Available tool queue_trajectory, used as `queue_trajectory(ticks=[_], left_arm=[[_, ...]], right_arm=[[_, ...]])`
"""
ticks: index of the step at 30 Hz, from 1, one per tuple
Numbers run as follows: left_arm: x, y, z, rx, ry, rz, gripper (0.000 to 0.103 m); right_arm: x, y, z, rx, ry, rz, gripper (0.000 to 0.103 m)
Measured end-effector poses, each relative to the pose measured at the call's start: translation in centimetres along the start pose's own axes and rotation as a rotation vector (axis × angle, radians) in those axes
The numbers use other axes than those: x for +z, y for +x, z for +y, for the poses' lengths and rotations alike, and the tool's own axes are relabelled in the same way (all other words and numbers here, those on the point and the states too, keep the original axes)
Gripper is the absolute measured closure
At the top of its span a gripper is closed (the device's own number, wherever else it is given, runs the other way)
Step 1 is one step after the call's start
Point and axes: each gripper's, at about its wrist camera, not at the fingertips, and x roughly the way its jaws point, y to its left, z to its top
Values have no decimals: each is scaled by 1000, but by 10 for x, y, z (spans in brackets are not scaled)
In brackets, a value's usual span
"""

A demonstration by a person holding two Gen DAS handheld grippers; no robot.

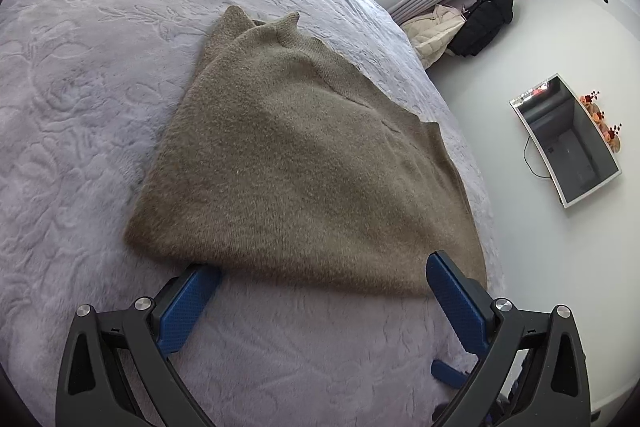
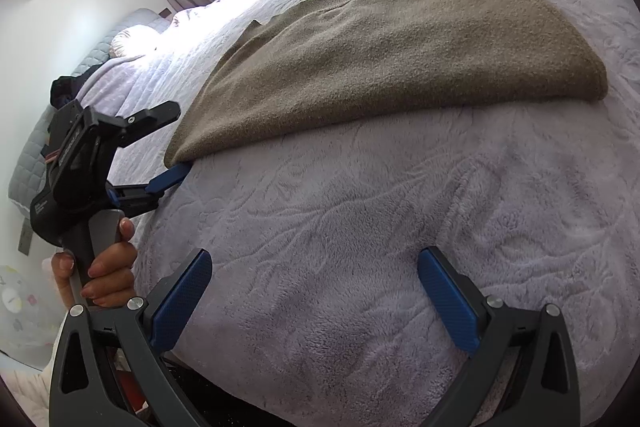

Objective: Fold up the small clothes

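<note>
Left gripper (image 1: 324, 275) is spread wide and already at the sweater (image 1: 304, 155): in the left wrist view one blue pad (image 1: 188, 307) sits tucked against the near folded edge, the other pad rides over the near corner on the far side, so the hem corner lies between them, not yet pinched. The right wrist view confirms it: the left tool's lower finger (image 2: 168, 181) slides under that same corner, upper finger above it. The sweater is a brown knit, already folded at least once, flat on the pale quilted bedspread (image 1: 80, 107), long axis running away from me toward the window, collar end far, hem end near. Right gripper (image 2: 316, 291) is also wide open and holds nothing; it hovers over bare bedspread, well short of the garment, whose other near corner (image 2: 592, 83) lies ahead and to its right. So left is on the cloth, right is the one with ground to cover. My read: right must reach the free corner before both lift the hem toward the collar.
</note>
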Motion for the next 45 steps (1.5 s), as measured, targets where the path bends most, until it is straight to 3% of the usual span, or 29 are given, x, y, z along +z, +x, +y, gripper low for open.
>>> queue_trajectory(ticks=[8,14,19,20,23,25,26,28,30,32,38,41,45], left_arm=[[24,22,-9,109,47,-26,0],[39,7,-31,87,79,-120,0],[45,31,0,195,-37,-74,2],[44,33,6,204,-63,-73,5],[47,31,11,286,-84,-102,37],[50,30,10,285,-84,-106,66],[50,28,7,289,-83,-113,69],[49,23,-10,347,-20,-148,79],[45,20,-36,436,110,-200,80],[39,20,-70,510,260,-256,81],[-2,41,-144,641,694,-353,82],[-14,56,-158,649,784,-344,82],[-17,60,-163,636,788,-340,82]], right_arm=[[-2,2,0,7,-17,-2,1],[2,-8,-1,28,-15,-6,0],[26,-33,-2,49,-32,-57,0],[30,-36,-4,56,-27,-67,0],[39,-40,-12,54,-13,-77,0],[40,-42,-12,58,-12,-76,0],[39,-42,-11,65,-11,-76,0],[38,-44,-15,77,-4,-82,2],[38,-47,-19,93,6,-85,17],[44,-50,-30,109,15,-87,25],[89,-75,-47,89,3,-115,25],[130,-83,-40,127,-36,-90,21],[193,-55,-8,203,-137,60,11]])
